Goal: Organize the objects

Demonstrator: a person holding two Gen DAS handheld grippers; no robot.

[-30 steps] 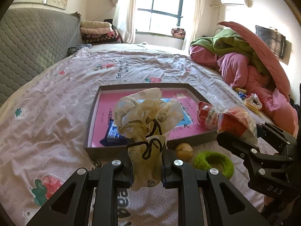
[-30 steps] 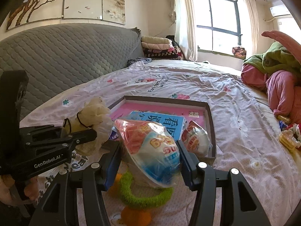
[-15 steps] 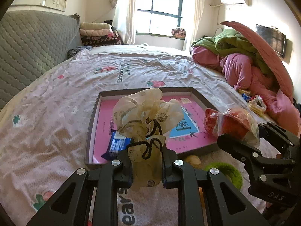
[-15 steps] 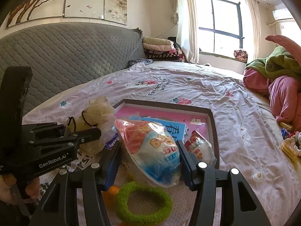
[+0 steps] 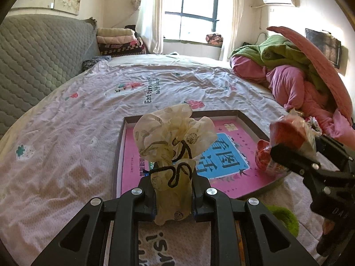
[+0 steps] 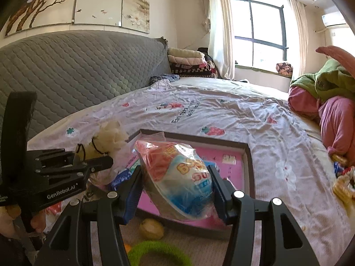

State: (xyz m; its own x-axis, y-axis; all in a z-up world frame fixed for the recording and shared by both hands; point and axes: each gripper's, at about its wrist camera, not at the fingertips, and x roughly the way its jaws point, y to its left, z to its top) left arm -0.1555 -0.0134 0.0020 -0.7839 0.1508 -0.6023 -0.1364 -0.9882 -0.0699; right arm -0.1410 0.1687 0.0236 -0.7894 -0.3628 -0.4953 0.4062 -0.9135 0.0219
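Bed (image 5: 73,119) first, since it carries everything: pinkish sheet with strawberry prints, quilted grey headboard (image 6: 73,71) along its left edge and a heap of pink and green bedding (image 5: 295,75) piled on the right edge. Next biggest is the shallow brown tray (image 5: 117,155) with a pink printed sheet inside, sitting near the bed's near edge, where we are. Over its near right corner we've got the right gripper (image 6: 177,185) clamped on a clear plastic snack bag (image 6: 177,177), red and blue print, held up off the sheet. Over the tray's near left part the left gripper (image 5: 173,196) pinches a cream drawstring pouch (image 5: 173,141) by its neck; the jaws are just starting to ease apart, but the pouch is still caught between them. On the sheet just short of the tray's near edge lie a fuzzy green ring (image 6: 155,253) and, smallest, a small tan ball (image 6: 152,229).
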